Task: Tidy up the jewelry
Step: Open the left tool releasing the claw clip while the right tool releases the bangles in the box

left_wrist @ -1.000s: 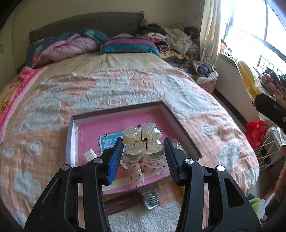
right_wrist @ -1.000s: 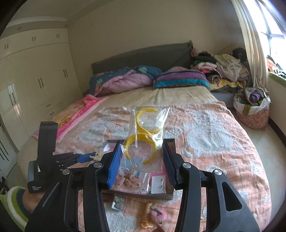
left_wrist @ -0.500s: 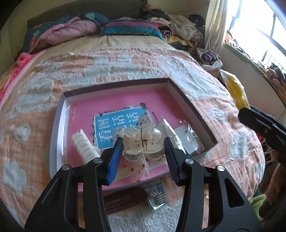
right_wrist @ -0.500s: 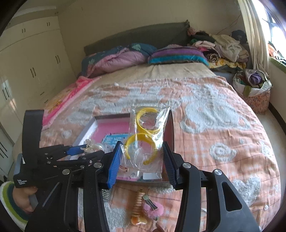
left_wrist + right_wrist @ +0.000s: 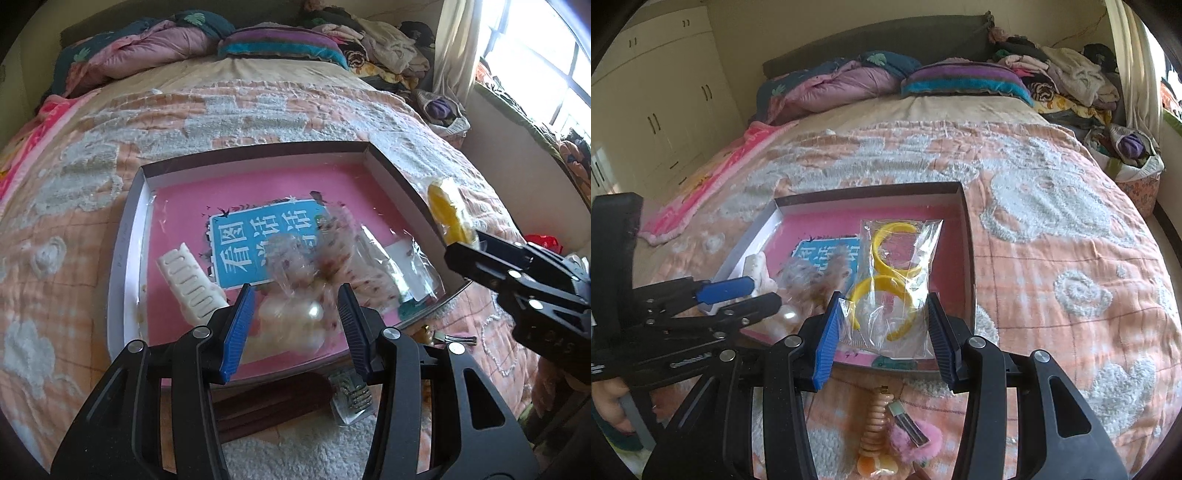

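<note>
A shallow box (image 5: 125,236) with a pink floor lies on the bed; it also shows in the right wrist view (image 5: 966,221). My left gripper (image 5: 295,325) is open just above the box's near edge. The cream claw clip (image 5: 291,321) lies blurred in the box between the fingers, over a clear packet of spotted bows (image 5: 343,254). A white comb clip (image 5: 188,280) lies at the box's left. My right gripper (image 5: 882,332) is shut on a clear bag of yellow bangles (image 5: 894,277), held over the box's right side.
A brown case (image 5: 266,402) and a small clear box of pins (image 5: 351,395) lie on the bedspread before the box. A pink fluffy clip (image 5: 912,435) and a beige spiral hair tie (image 5: 877,424) lie near the right gripper. Pillows and clothes are piled at the bed's head.
My left gripper lowered toward the box and opened, letting the cream claw clip drop into it. My right gripper moved the bangle bag closer over the box.
</note>
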The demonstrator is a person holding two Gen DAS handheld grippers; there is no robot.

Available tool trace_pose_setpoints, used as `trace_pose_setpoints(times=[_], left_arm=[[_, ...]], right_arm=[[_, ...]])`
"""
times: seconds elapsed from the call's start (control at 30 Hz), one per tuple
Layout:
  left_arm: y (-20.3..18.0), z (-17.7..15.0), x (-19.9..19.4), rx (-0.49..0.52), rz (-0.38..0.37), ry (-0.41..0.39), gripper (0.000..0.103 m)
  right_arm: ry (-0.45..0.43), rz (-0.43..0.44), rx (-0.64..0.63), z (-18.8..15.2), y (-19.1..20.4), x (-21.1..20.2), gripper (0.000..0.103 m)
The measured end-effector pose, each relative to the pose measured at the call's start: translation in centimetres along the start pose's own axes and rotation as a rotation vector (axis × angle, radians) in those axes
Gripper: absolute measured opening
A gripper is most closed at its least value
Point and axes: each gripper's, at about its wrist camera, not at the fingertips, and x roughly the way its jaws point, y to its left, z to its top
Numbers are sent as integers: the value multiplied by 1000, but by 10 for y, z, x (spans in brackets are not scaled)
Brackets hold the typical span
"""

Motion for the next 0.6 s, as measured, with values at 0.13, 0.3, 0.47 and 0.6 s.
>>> trace_pose_setpoints(times=[0.13, 0.3, 0.47, 0.6], left_arm=[[2, 1, -4, -4, 7, -6, 38], [2, -1, -10, -6, 10, -10, 39], [2, -2, -18, -7, 15, -16, 43], [0, -3, -29, -9, 20, -29, 46]], right_arm=[[11, 0, 25, -1, -3, 4, 44], [12, 3, 52, 0, -8, 3, 52], [-20, 15, 76, 1, -11, -14, 57], [-60, 26, 96, 0, -13, -36, 59]])
